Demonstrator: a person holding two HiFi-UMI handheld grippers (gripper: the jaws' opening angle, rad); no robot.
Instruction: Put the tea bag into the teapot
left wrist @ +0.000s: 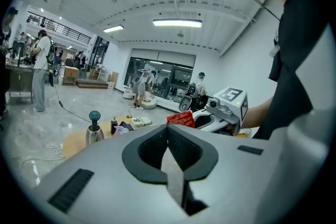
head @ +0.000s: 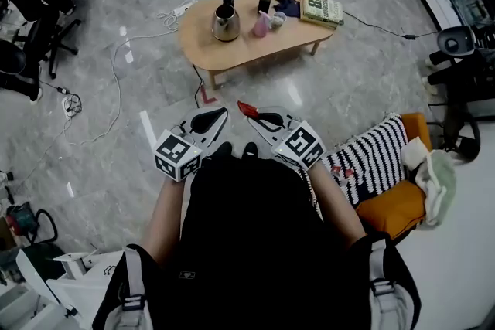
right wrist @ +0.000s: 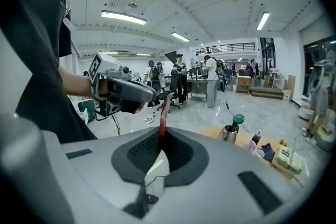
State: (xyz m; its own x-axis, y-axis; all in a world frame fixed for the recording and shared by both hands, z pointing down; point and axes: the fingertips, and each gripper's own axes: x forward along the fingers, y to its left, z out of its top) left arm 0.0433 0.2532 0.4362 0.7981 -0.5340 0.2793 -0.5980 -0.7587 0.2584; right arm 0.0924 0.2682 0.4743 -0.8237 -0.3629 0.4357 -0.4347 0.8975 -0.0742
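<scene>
Pinching the red tea bag (head: 244, 107) at the very tips of its jaws, the right gripper (head: 250, 115) is held in front of the person's body, well short of the table (head: 203, 50). In the right gripper view the packet (right wrist: 162, 112) stands edge-on and upright between the closed pads. The left gripper (head: 221, 117) is just beside it on the side away from the orange chair (head: 399, 209), its jaws pressed together with nothing between them.

On the table, towards its left end, stands the steel teapot (head: 226, 21) with a teal top. To the teapot's right, further along the table, come a pink cup (head: 261, 26), a white cup (head: 278, 19), a dark bottle (head: 264, 1) and a dark cloth (head: 288, 5). A book (head: 322, 10) lies at the table's far right end.

Between the grippers and the table's near edge lies a stretch of grey marble floor (head: 155, 112) with a red mark (head: 207, 96) by the table leg. A white cable (head: 116, 81) trails across the floor off the table's left end. A striped cushion (head: 371, 158) rests on the orange chair, well to the right of the table and nearer the person
</scene>
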